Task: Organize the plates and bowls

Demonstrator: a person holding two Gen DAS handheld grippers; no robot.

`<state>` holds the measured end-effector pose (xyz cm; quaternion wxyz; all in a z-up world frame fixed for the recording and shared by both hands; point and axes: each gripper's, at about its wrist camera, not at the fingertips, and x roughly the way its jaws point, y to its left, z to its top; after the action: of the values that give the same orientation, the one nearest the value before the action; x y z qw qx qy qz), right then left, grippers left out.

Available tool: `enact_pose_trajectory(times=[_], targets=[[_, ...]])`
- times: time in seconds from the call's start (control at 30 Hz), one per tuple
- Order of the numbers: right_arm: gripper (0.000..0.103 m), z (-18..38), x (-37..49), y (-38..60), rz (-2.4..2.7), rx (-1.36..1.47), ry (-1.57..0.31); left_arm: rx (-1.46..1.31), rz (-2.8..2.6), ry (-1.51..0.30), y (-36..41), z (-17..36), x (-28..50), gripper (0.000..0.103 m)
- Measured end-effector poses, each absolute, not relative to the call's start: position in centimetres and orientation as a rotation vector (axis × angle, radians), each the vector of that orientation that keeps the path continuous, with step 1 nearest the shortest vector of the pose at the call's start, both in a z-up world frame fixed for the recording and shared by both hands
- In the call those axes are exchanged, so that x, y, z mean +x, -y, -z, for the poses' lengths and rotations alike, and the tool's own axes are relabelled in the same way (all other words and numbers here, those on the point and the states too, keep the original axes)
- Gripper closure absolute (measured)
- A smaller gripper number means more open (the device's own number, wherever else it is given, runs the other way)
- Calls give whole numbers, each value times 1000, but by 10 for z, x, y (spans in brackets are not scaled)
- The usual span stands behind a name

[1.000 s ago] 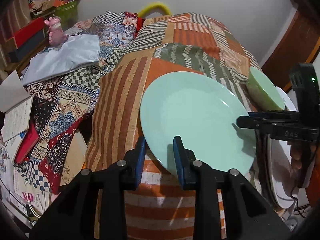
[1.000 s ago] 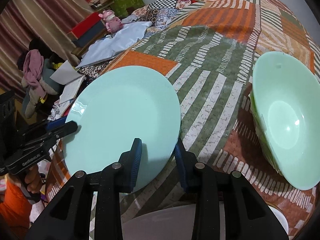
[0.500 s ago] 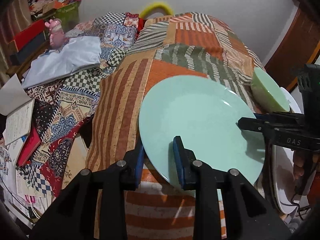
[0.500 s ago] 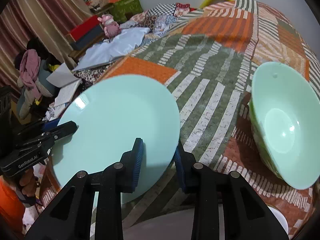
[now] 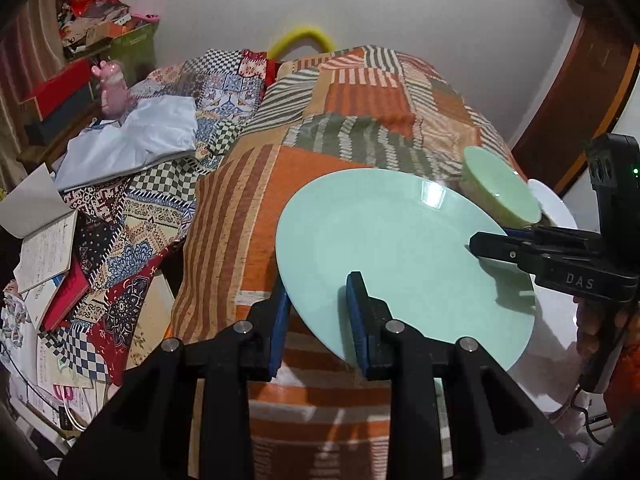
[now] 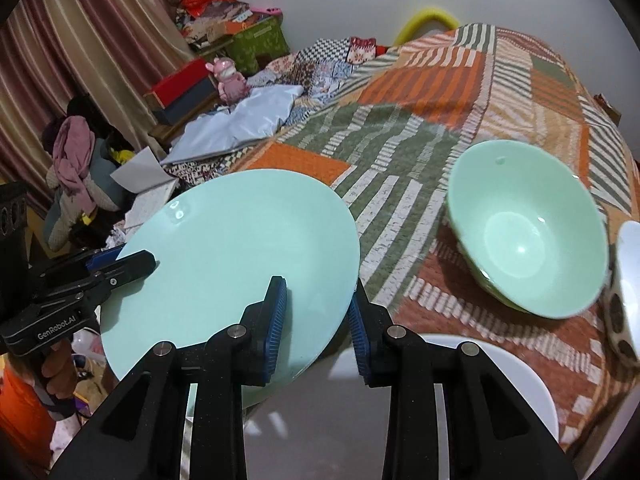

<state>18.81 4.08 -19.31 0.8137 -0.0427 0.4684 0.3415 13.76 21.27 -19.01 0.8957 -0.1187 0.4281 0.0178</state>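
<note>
A mint-green plate hangs tilted above the patchwork cloth, held at two opposite edges. My left gripper is shut on its near rim, one blue pad above and one below; in the right wrist view this left gripper bites the plate's left edge. My right gripper is shut on the other rim, and it shows as the black right gripper at the plate's right side. A mint-green bowl sits on the cloth beyond the plate.
A white plate lies under the right gripper at the cloth's near edge. A white dotted vessel stands at the far right. Books, papers and a grey-blue cloth clutter the left side. A pink figurine stands there.
Both grippers have risen with the plate between them, so it now hangs higher over the cloth. The bowl has stayed put.
</note>
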Motion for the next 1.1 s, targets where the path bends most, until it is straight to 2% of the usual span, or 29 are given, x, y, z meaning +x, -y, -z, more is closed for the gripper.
enact_pose_trajectory(times=[0.53, 1.1], targets=[[75, 164, 156, 10, -698, -46, -901, -209, -1, -818, -158, 150, 113, 75], [75, 159, 131, 67, -626, 16, -863, -180, 84, -803, -101, 139, 106, 75]])
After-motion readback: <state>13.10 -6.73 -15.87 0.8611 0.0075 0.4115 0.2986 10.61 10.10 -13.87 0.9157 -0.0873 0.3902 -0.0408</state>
